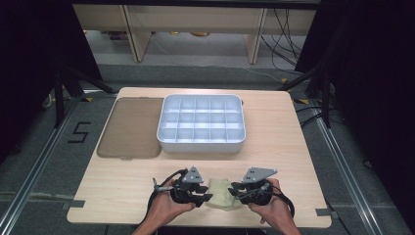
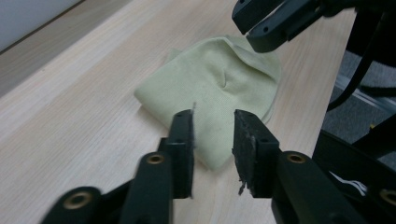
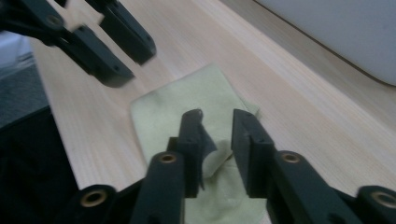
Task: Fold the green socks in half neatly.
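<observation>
cloth [image 3: 187,107] corner — behind gripper

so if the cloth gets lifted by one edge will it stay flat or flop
Likely flop: the cloth lies folded and creased on the table. It looks thin, so probably light. Pushed, it would probably bunch up rather than slide whole.

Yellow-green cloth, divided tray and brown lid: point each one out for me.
yellow-green cloth [image 2: 212,88]: left gripper view, middle of the folded fabric.
divided tray [image 1: 200,146]: high view, its near outer wall.
brown lid [image 1: 132,127]: high view, centre of the flat panel, left of the tray.
</observation>
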`<state>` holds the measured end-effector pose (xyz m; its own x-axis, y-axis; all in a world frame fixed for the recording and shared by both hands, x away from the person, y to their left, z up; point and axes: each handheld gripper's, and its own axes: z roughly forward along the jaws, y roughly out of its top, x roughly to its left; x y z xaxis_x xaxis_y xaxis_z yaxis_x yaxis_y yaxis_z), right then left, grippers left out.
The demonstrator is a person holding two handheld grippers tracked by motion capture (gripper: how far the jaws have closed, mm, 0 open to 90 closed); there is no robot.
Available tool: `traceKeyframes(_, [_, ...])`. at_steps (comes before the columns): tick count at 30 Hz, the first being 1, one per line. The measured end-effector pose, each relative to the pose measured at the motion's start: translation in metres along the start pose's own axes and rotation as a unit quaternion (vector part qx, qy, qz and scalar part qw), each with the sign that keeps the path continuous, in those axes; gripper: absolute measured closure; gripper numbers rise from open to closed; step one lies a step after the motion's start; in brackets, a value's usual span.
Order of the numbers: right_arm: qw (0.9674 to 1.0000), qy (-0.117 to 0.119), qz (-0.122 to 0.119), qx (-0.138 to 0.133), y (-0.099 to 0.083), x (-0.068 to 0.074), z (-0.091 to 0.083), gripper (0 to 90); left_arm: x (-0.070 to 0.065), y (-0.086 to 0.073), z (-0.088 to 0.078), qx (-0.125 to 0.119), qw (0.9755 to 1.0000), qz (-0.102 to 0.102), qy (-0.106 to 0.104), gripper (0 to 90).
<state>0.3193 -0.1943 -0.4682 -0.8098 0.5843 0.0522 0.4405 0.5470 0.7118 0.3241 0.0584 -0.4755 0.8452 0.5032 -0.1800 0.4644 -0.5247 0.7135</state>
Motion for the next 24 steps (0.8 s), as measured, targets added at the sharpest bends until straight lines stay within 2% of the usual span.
traceKeyframes(2, [0.9999,-0.011,0.005,0.005,0.0,0.003,0.003,67.3,0.002,-0.004,-0.002,-0.01,0.9998,-0.015,0.002,64.5])
traceKeyframes(4, [0.9998,-0.015,0.01,0.012,-0.001,0.004,0.007,64.5,0.004,-0.008,-0.004,-0.008,0.9997,-0.022,0.005,61.6])
traceKeyframes(5, [0.9996,-0.018,0.016,0.012,-0.002,0.005,0.01,63.5,0.006,-0.009,-0.005,-0.006,0.9998,-0.017,0.006,60.3])
traceKeyframes(7, [0.9993,-0.02,0.02,0.024,-0.004,0.005,0.012,61.6,0.009,-0.011,-0.007,-0.008,0.9997,-0.022,0.007,58.7])
traceKeyframes(8, [0.9993,-0.024,0.02,0.021,-0.005,0.005,0.015,61.3,0.009,-0.012,-0.007,-0.009,0.9995,-0.028,0.012,58.3])
traceKeyframes(9, [0.999,-0.027,0.018,0.031,-0.005,0.005,0.015,61.8,0.01,-0.012,-0.007,-0.011,0.9996,-0.026,0.009,57.8])
traceKeyframes(12, [0.9989,-0.03,0.016,0.031,-0.007,0.004,0.018,73.9,0.01,-0.012,-0.008,-0.01,0.9996,-0.026,0.009,56.5])
traceKeyframes(13, [0.9991,-0.022,0.009,0.035,-0.007,0.002,0.017,79.9,0.011,-0.012,-0.008,-0.004,0.9997,-0.021,0.01,55.9])
traceKeyframes(14, [0.9991,-0.025,0.019,0.03,-0.007,0.002,0.017,83.5,0.01,-0.012,-0.007,-0.01,0.9995,-0.028,0.01,55.6])
traceKeyframes(15, [0.9994,-0.019,0.015,0.023,-0.007,-0.001,0.016,86.8,0.01,-0.012,-0.007,-0.009,0.9995,-0.027,0.01,55.5])
traceKeyframes(16, [0.9993,-0.02,0.018,0.026,-0.008,-0.001,0.014,87.6,0.01,-0.011,-0.007,-0.009,0.9997,-0.023,0.009,55.4])
traceKeyframes(17, [0.9995,-0.022,0.015,0.017,-0.008,-0.002,0.012,88.3,0.009,-0.011,-0.006,-0.008,0.9996,-0.027,0.007,55.4])
traceKeyframes(18, [0.9997,-0.016,0.016,0.008,-0.006,-0.003,0.008,88.6,0.009,-0.011,-0.007,-0.007,0.9997,-0.023,0.008,55.4])
traceKeyframes(21, [0.9999,-0.005,0.014,0.001,-0.003,-0.005,0.0,88.8,0.009,-0.011,-0.007,-0.009,0.9996,-0.024,0.009,55.4])
traceKeyframes(22, [0.9999,-0.009,0.013,-0.006,-0.002,-0.005,-0.002,88.8,0.009,-0.01,-0.009,-0.002,0.9998,-0.018,0.01,55.5])
traceKeyframes(24, [0.9997,-0.001,0.023,-0.012,0.0,-0.005,-0.008,88.8,0.01,-0.01,-0.01,-0.003,0.9998,-0.012,0.012,55.8])
